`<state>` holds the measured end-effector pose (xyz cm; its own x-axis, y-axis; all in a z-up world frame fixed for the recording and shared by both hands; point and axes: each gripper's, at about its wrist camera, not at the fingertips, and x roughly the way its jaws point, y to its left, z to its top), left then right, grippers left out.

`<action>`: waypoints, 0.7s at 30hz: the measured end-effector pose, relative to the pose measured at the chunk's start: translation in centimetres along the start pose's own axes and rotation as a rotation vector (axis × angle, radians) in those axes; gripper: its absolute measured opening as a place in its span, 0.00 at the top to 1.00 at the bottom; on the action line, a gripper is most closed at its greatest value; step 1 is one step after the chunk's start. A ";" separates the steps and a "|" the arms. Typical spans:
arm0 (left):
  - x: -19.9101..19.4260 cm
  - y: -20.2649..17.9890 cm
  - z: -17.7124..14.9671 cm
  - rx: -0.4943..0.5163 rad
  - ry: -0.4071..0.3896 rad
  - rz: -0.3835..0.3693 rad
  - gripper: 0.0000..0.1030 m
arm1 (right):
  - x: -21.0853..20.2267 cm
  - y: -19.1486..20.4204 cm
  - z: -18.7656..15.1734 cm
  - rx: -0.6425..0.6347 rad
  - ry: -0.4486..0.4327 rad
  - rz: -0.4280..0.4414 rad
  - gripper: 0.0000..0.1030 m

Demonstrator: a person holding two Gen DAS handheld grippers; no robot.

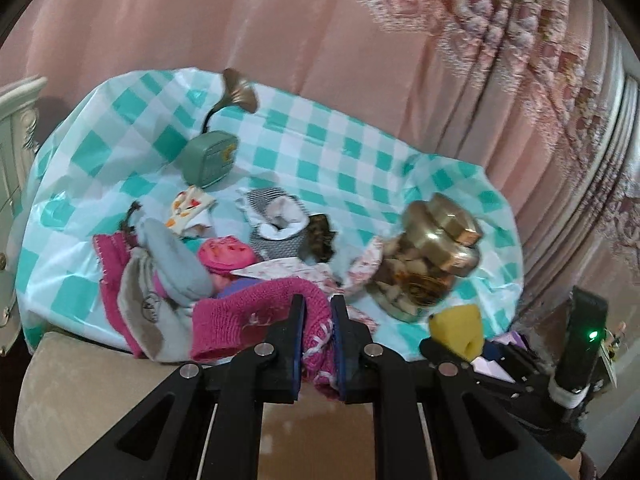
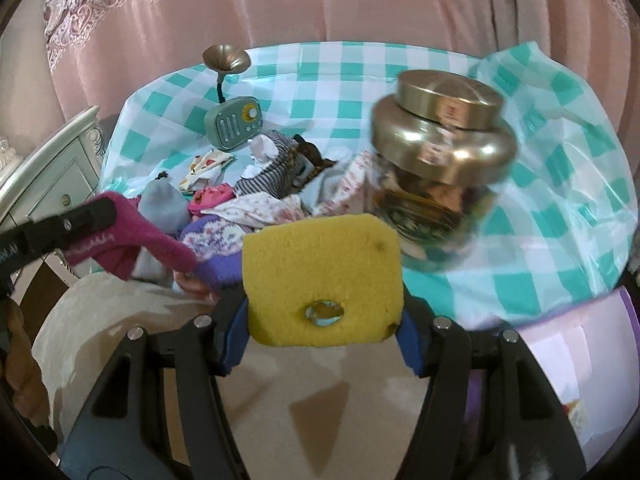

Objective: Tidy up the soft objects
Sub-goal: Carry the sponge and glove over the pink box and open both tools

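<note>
My left gripper (image 1: 318, 344) pinches a fuzzy magenta knit sock (image 1: 256, 320), my right gripper (image 2: 322, 332) clamps a porous yellow sponge (image 2: 320, 276) (a gold-lidded glass jar (image 2: 436, 184) stands just beyond).

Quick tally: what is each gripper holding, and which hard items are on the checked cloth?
Pink knitted sock, held in left gripper: 1
Yellow sponge block, held in right gripper: 1
Gold-lidded glass jar: 1
Green horn-topped radio: 1
Total: 4

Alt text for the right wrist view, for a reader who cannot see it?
The right gripper holds a yellow sponge over a checked tablecloth. Beyond lie a pile of socks, a gold-lidded jar and a small green radio; the left gripper grips a pink sock.
</note>
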<state>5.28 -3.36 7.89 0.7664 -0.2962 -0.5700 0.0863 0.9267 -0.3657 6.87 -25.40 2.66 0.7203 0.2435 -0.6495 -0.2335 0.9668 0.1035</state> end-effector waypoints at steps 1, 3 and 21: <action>-0.2 -0.5 0.0 0.008 -0.002 -0.006 0.87 | -0.4 -0.4 -0.4 0.007 0.003 0.000 0.37; -0.8 -1.8 0.0 0.027 -0.007 -0.027 0.87 | -1.3 -1.4 -1.1 0.022 0.008 -0.004 0.37; -0.6 -16.9 -2.5 0.245 0.099 -0.281 0.87 | -8.4 -13.5 -6.5 0.193 0.018 -0.162 0.37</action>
<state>1.76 -19.42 12.56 0.6273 -0.5561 -0.5452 0.4431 0.8306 -0.3373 -0.24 -40.98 1.84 0.7262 0.0846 -0.6822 0.0142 0.9903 0.1379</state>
